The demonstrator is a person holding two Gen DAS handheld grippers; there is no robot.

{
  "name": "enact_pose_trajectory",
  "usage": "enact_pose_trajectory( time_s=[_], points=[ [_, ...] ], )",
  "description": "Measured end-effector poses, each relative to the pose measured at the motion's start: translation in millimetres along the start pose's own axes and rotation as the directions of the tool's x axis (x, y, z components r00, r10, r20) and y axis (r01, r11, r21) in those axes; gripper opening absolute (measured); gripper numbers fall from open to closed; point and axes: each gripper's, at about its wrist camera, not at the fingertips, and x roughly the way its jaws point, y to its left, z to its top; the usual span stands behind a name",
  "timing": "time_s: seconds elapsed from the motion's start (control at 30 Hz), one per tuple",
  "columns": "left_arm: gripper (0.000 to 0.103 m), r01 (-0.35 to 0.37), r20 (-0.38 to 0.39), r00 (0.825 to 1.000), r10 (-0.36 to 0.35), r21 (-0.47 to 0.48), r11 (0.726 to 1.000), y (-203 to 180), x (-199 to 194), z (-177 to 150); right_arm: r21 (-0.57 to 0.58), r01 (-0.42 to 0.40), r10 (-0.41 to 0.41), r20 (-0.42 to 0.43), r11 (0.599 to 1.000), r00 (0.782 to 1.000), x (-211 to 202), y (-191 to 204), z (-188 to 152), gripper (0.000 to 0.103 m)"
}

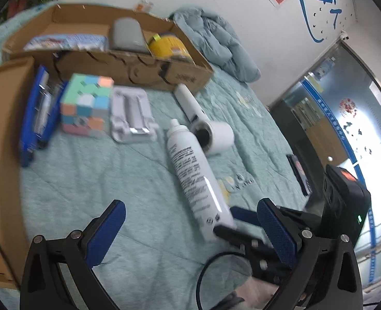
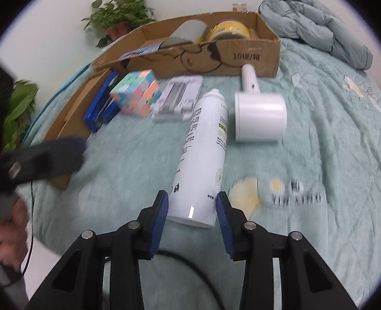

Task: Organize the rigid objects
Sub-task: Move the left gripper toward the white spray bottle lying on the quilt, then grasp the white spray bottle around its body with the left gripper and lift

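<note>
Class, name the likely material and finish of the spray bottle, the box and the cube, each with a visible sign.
Spray bottle: probably glossy coated metal or plastic, given its bright highlight.
Box: matte brown cardboard with a raw cut edge.
Cube: likely matte plastic, with flat pastel tiles.

The white spray can [image 2: 203, 160] has a smooth, glossy shell that catches a highlight near its base. The lint roller [image 2: 260, 115] looks like smooth matt white plastic. The box [image 2: 255, 56] is plain brown corrugated cardboard, matt. The bed's quilt [image 2: 319, 155] is soft, wrinkled teal cloth. The right gripper [image 2: 192, 208] has matt black plastic arms and blue pads [image 2: 222, 213] with a fine dotted texture.
</note>
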Motion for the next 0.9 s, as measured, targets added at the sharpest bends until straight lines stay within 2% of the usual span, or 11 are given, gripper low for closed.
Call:
enact_pose_trajectory(
  time_s=[0.07, 0.1, 0.13, 0.2, 0.27, 0.33, 0.4, 0.47, 0.6, 0.8, 0.9],
  points=[
    [0.102, 0.023, -0.031, 0.999, -0.023, -0.004, 1.0, -3, 12, -2, -0.021, -0.052, 0.051, -0.03, 0.998, 0.998, -7, 3, -9, 0.041],
    [0.102, 0.031, -0.045, 0.998, -0.032, -0.007, 0.999, -5, 19, -2, -0.001, -0.1, 0.1, -0.038, 0.995, 0.994, -11, 1, -11, 0.046],
    [0.101, 0.044, -0.057, 0.997, -0.044, -0.011, 0.999, -6, 25, -2, 0.032, -0.156, 0.157, -0.029, 0.987, 0.987, -16, -2, -11, 0.049],
    [0.1, 0.065, -0.086, 0.994, -0.068, -0.032, 0.997, -5, 37, 0, 0.078, -0.214, 0.214, 0.005, 0.974, 0.977, -21, -10, -9, 0.056],
    [0.094, 0.069, -0.104, 0.992, -0.073, -0.04, 0.997, -6, 47, 3, 0.1, -0.182, 0.183, 0.007, 0.978, 0.983, -17, -15, -6, 0.056],
    [0.089, 0.064, -0.13, 0.989, -0.069, -0.043, 0.997, -6, 57, 6, 0.129, -0.156, 0.161, -0.029, 0.979, 0.986, -3, -20, -2, 0.056],
    [0.08, 0.06, -0.157, 0.985, -0.067, -0.049, 0.997, -5, 68, 8, 0.141, -0.153, 0.166, -0.08, 0.978, 0.983, 15, -19, -1, 0.054],
    [0.077, 0.048, -0.175, 0.983, -0.055, -0.043, 0.998, -6, 78, 10, 0.136, -0.168, 0.184, -0.119, 0.976, 0.976, 28, -12, -2, 0.05],
    [0.072, 0.036, -0.18, 0.983, -0.04, -0.029, 0.999, -5, 88, 11, 0.067, -0.118, 0.124, -0.094, 0.991, 0.988, 30, 7, 0, 0.05],
    [0.056, 0.013, -0.179, 0.984, -0.012, 0.004, 1.0, -5, 92, 12, -0.013, -0.07, 0.069, -0.083, 0.997, 0.994, 35, 20, 3, 0.05],
    [0.051, 0.005, -0.176, 0.984, -0.006, -0.007, 1.0, 1, 90, 14, -0.018, -0.07, 0.068, -0.076, 0.997, 0.995, 36, 18, 4, 0.05]
  ],
)
